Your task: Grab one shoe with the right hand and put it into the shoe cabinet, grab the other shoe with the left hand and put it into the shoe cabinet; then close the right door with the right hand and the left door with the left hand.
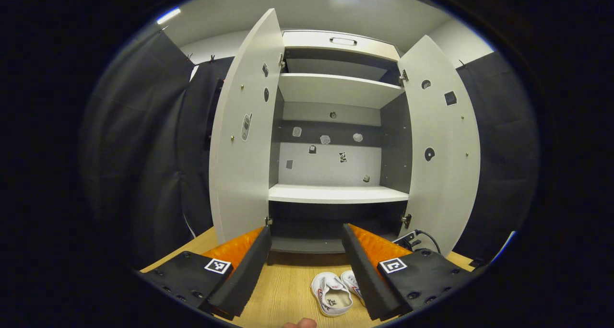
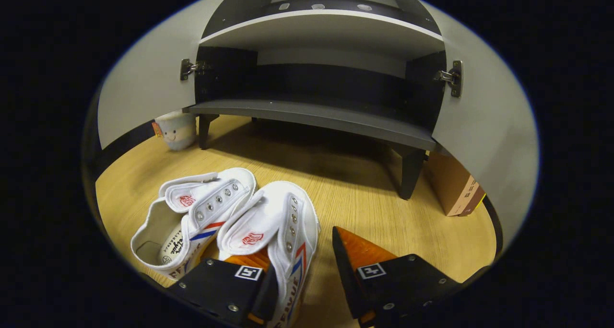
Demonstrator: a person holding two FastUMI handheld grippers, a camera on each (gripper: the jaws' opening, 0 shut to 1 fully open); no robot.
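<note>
Right claw [image 2: 302, 270] low over the wooden floor [image 2: 364, 193], fingers spread astride the side wall of the right shoe [image 2: 276, 227]; not pinching. Left shoe [image 2: 196, 213] touches it alongside. Left claw [image 1: 307, 261] spread, empty, facing the shoe cabinet [image 1: 336, 193], both doors open.

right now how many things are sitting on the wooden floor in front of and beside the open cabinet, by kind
white canvas shoes: 2
small pale plush toy with a smiling face: 1
brown cardboard box: 1
total: 4
</note>
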